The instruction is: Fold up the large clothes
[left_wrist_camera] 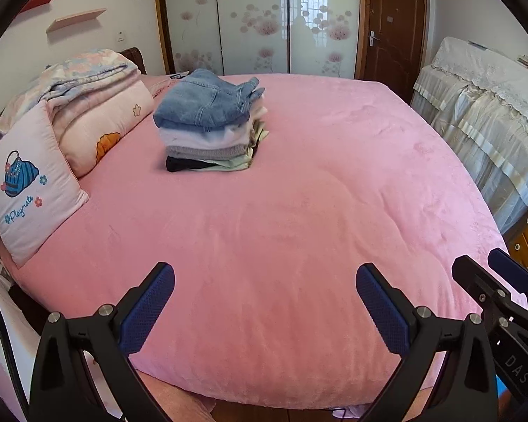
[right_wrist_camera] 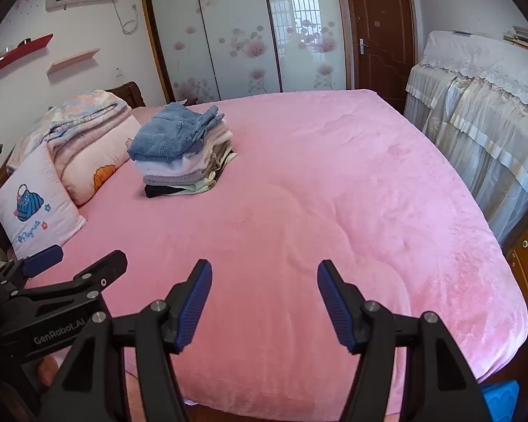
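Apparently soft and limp, the neat stack of folded clothes topped by blue denim (left_wrist_camera: pixel 209 119) sits near the pillows on the pink plush bed (left_wrist_camera: pixel 299 246), best gripped at a fold, while both the left hand-held gripper (left_wrist_camera: pixel 265 302) and right hand-held gripper (right_wrist_camera: pixel 264 299) gape empty.

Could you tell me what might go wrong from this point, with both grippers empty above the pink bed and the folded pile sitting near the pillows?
1. The stack of folded clothes looks uneven, with the jeans overhanging on top; a tug on the pink blanket could topple it.
2. The left gripper and right gripper hang close together, so they might collide.
3. No unfolded garment is visible, so open jaws may pinch the blanket instead.
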{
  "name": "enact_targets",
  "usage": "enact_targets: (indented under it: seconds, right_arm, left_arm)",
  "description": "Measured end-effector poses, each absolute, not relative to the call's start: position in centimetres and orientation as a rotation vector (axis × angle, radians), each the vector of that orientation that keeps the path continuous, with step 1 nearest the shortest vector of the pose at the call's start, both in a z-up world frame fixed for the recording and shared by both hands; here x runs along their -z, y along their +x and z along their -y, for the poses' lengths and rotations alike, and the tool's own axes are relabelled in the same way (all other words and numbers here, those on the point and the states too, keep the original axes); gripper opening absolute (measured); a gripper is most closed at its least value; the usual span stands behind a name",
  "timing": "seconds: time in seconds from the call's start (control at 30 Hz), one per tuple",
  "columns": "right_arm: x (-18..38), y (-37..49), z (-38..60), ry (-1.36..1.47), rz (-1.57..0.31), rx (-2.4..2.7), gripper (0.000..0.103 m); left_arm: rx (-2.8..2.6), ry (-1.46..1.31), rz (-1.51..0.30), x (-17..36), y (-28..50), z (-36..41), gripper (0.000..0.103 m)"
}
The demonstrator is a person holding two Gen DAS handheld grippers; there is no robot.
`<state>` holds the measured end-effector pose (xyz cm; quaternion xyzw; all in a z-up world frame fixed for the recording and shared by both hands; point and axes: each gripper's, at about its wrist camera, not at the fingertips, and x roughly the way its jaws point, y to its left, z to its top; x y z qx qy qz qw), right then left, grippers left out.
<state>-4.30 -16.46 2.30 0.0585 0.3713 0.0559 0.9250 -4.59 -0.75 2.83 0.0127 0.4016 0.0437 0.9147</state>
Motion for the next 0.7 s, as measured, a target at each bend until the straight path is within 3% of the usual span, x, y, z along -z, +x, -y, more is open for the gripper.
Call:
enact_targets:
  seconds: [0.7]
  right_arm:
    - [-1.1,-3.9,15.6,0.104,-0.774,-0.111,0.064]
  left_arm:
    - [-0.064,0.012,-0.854,-1.9,-4.7,0.5,0.102]
